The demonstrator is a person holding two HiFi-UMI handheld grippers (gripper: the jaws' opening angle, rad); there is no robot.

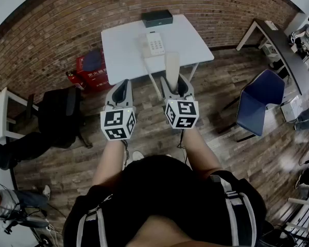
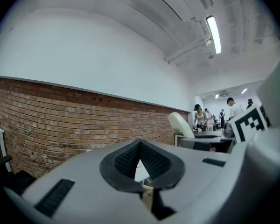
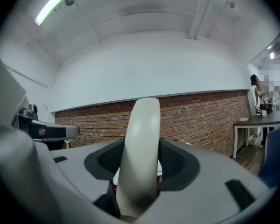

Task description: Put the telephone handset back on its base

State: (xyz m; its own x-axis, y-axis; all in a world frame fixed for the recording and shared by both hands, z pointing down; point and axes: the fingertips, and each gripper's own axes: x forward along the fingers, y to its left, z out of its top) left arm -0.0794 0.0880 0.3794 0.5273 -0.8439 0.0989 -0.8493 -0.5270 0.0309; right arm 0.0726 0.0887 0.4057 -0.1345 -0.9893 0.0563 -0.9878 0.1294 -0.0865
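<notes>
While both tools are held out level over the wooden floor [image 1: 221, 153], a brick wall [image 1: 67, 19] fills the far side of the room ahead of them. Between that wall and the tools stands a white worktop [image 1: 123, 45], its near edge just ahead of the tool tips in the head view. A blue chair [image 1: 257, 104] sits off to the outer side of the right tool [image 1: 176, 82], and a black chair [image 1: 62, 115] off to the outer side of the left tool [image 1: 124, 81]. Red cases [image 1: 91, 68] rest on the floor ahead and outward of the left tool, beside the worktop.

At the worktop's far edge lies a dark box [image 1: 157, 18]. Nearer, the telephone base [image 1: 154, 43] sits on the worktop, ahead of the right tool and a little toward the left one.

The right tool pinches the cream handset [image 3: 140, 157] between its pads; the handset juts forward past the tips, its far end reaching over the worktop's near edge, clear of the base. The left tool has its pads [image 2: 126, 160] pressed together at the tips, with nothing between them.
</notes>
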